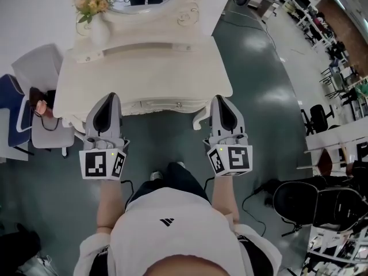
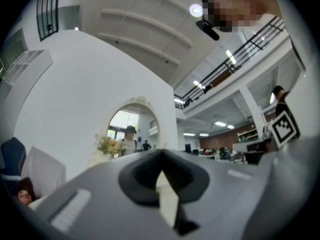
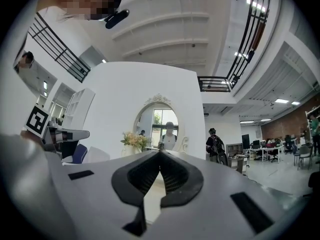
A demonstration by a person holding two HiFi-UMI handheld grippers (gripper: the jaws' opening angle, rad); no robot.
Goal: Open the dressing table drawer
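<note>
No word or number can be read anywhere. The nearest thing to a brand is a small dark logo of slanted bars on the person's white shirt, with no lettering beside it. The left cube on the left gripper and the right cube on the right gripper carry black-and-white square markers, blocky patterns rather than letters. One such marker also shows at the edge of each gripper view.

White ornate dressing table upright; front drawer shut, flush; small knob on face.
</note>
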